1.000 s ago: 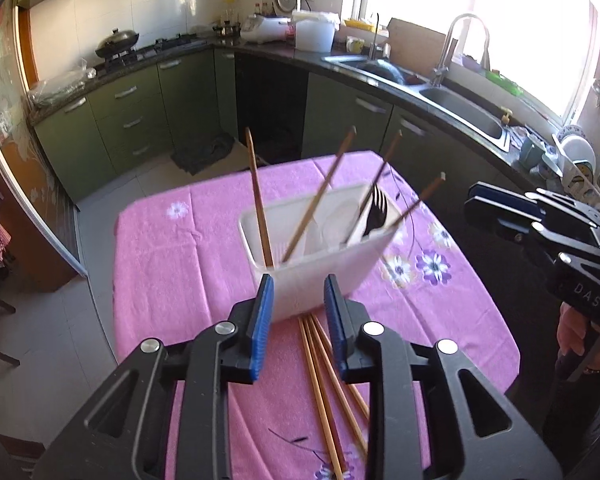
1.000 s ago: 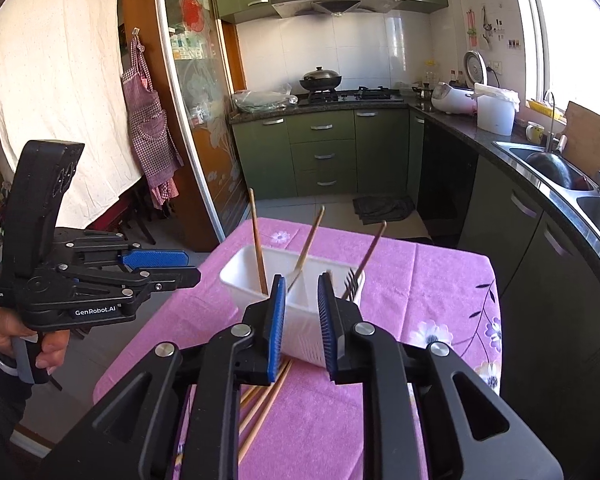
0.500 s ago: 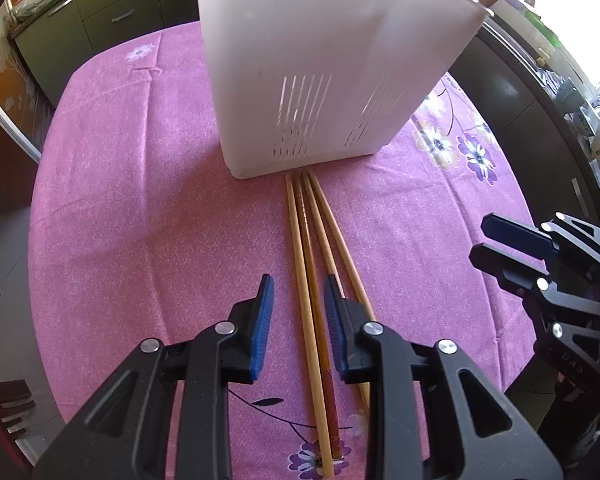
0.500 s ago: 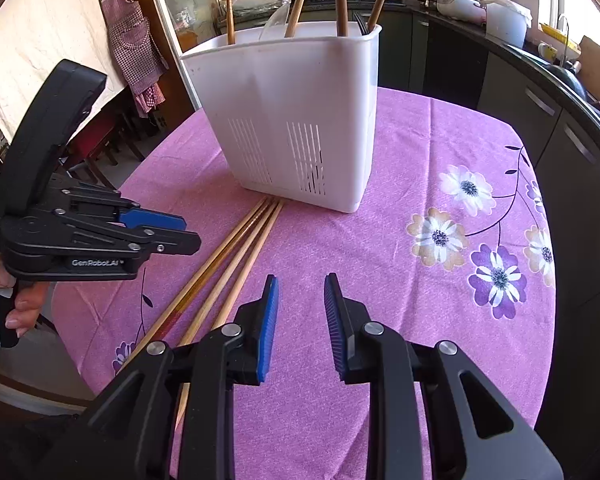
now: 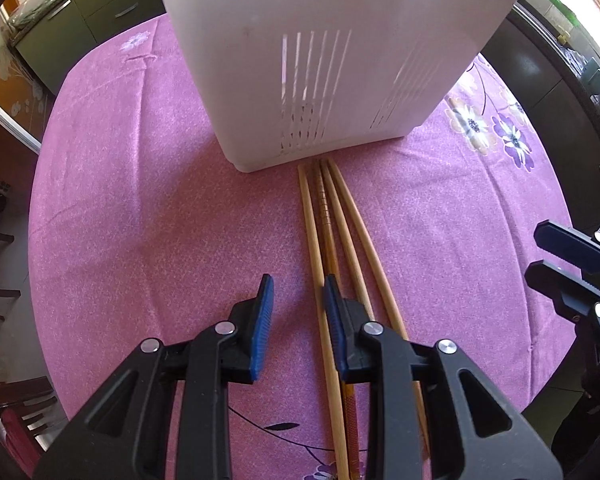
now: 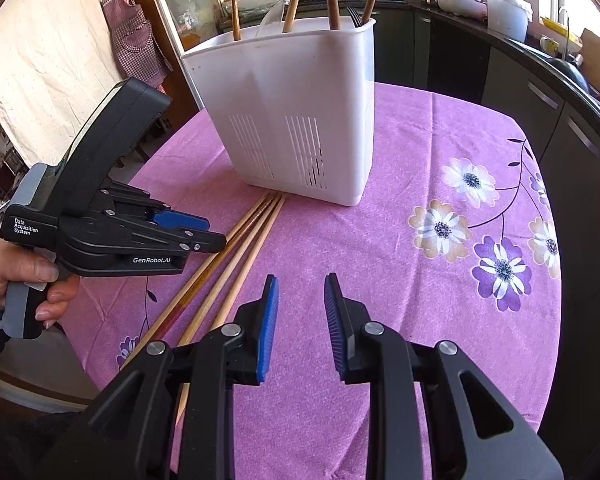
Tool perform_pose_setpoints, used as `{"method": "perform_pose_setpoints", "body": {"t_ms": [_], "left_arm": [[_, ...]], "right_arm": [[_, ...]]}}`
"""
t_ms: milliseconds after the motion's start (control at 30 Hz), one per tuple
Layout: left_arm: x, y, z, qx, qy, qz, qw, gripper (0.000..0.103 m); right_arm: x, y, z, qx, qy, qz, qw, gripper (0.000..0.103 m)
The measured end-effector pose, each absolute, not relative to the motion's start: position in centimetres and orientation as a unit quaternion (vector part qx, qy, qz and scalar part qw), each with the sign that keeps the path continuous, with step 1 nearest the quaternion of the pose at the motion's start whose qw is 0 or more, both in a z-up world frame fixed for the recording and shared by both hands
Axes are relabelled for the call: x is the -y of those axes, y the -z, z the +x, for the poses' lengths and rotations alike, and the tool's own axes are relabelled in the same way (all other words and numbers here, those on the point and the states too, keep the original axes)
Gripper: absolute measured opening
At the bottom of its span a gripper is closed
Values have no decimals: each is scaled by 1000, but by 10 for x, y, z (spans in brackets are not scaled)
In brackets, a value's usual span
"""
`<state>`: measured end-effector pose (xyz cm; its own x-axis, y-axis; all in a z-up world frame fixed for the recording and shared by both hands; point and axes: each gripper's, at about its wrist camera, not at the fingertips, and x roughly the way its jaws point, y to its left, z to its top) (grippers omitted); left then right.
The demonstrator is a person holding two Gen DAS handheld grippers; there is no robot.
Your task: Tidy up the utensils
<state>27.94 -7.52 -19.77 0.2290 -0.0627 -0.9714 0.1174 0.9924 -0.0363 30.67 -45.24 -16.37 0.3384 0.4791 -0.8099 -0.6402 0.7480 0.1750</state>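
Chopsticks (image 5: 332, 240), four, lie loose on the table (image 5: 140, 220) against the white holder (image 5: 332, 52) near its far edge; others already stand inside. Left gripper (image 5: 298, 312) tilts steeply down, slightly spread, straddling one chopstick unpinched. Right gripper (image 6: 300, 316), slightly spread, empty, hovers beside.

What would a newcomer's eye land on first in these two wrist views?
Probably the tall white slotted utensil holder standing on the pink flowered tablecloth, with chopsticks and a fork sticking out of its top. Next, the four loose chopsticks lying side by side on the cloth, their tips at the holder's base. The left gripper hangs just over them with blue pads apart, while the right gripper is over bare cloth beside them.
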Motion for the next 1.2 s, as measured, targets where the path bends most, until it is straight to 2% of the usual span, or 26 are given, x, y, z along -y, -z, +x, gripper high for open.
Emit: {"method": "perform_pose_setpoints", "body": {"t_ms": [167, 333, 700, 1200], "left_arm": [[92, 202, 281, -622, 63, 39, 780, 25], [100, 204, 283, -623, 64, 53, 777, 8], [63, 186, 268, -611, 62, 17, 789, 7], [18, 89, 185, -502, 63, 14, 862, 7]], "right_arm": [[450, 165, 307, -461, -347, -87, 812, 24], [449, 166, 306, -462, -349, -88, 811, 24], [450, 167, 308, -464, -346, -89, 811, 26], [434, 169, 309, -478, -353, -89, 799, 27]]}}
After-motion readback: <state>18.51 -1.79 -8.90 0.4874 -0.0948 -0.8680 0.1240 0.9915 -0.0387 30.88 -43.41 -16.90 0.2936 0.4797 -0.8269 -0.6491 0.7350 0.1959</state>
